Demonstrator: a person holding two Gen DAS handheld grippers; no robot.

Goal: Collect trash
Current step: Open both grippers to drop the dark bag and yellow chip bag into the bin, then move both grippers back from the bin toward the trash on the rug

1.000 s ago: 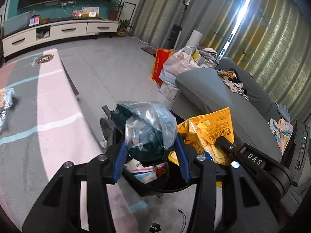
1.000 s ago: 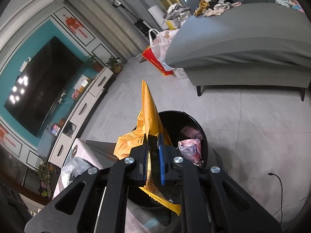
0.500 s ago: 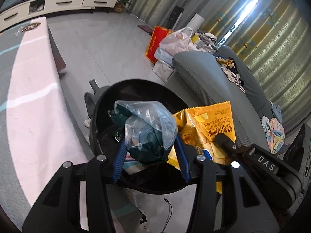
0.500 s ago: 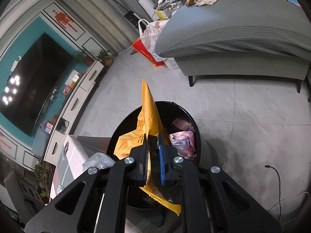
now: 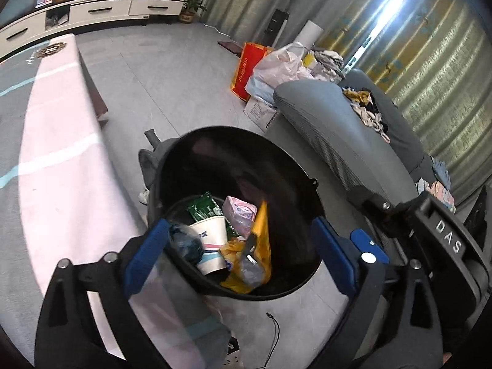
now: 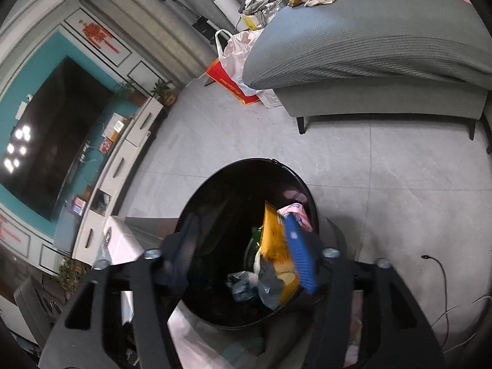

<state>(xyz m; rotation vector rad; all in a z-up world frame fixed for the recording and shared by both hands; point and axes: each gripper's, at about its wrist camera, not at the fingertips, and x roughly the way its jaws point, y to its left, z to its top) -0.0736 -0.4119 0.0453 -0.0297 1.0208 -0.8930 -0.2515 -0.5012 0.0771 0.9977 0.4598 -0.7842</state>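
- Left wrist view showed the left gripper (image 5: 243,249) with its jaws just spread wide and nothing between them; the clear plastic bag (image 5: 184,243) lay in the trash bin (image 5: 286,156) beside a paper cup (image 5: 210,240). If the hands dipped lower, a finger could catch on the bin's rim and tip it.
- Right wrist view showed the right gripper (image 6: 243,255) with jaws just parted about halfway, gripping nothing; the yellow chip bag (image 6: 275,246) was in the bin but touched or lay very close to the inner face of the blue pad (image 6: 299,255). A crinkled foil bag could cling there, so pulling back quickly might drag it out again.
- Standing on edge on the heap, the chip bag could spring up or slide over the rim if nudged.
- A thin cable (image 5: 273,335) lay on the floor just beside the bin; a foot could snag it.
- Farther off, the table (image 5: 55,166) beside the bin and the sofa (image 6: 369,46) left a tight path for the next trip.
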